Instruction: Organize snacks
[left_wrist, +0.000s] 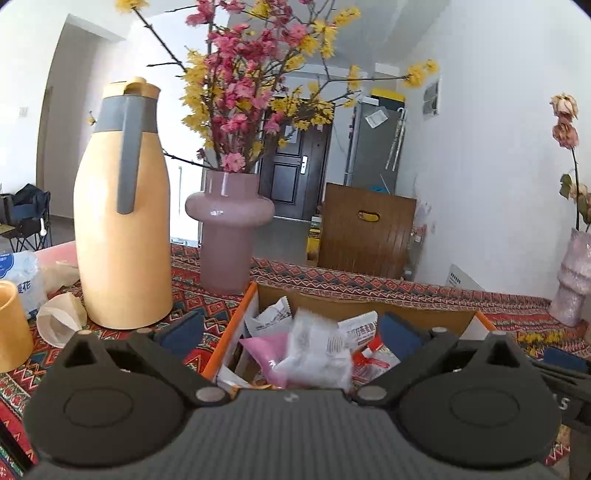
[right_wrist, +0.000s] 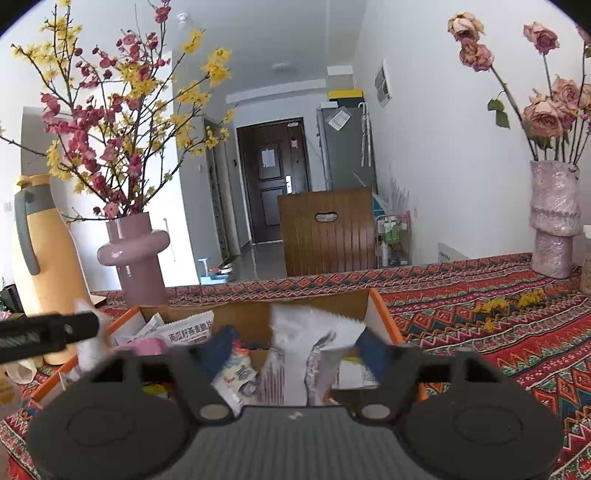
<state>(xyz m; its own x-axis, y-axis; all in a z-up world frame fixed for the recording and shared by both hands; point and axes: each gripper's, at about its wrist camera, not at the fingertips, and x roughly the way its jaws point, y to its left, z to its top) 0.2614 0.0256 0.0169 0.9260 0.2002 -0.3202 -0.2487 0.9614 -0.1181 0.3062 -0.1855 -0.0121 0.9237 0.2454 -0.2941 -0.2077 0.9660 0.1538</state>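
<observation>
Left wrist view: your left gripper (left_wrist: 291, 328) hangs over an orange-edged cardboard box (left_wrist: 229, 325) that sits on a red patterned tablecloth (left_wrist: 424, 291). Its jaws are spread wide, one blue pad outside the box's left wall and the other over the box's right side, with nothing held between them. Under the gap lies a loose pile of snack packets: a blurred white packet (left_wrist: 317, 350) stands roughly upright, its long axis running top to bottom, and a pink packet (left_wrist: 266, 350) leans beside it, touching it. To the left of the box stand a tall yellow thermos jug (left_wrist: 122, 236) and a pink vase (left_wrist: 229, 236) of red and yellow blossoms.

Right wrist view: your right gripper (right_wrist: 295, 345) hovers over the same box (right_wrist: 382, 317), jaws wide apart and empty. Between the pads a white packet with a serrated top edge (right_wrist: 314, 328) stands on end, long axis near vertical, its top pointing away from you. A printed white packet (right_wrist: 188, 330) leans on the box's far wall at left. Your other gripper shows at the left edge (right_wrist: 48, 332).
</observation>
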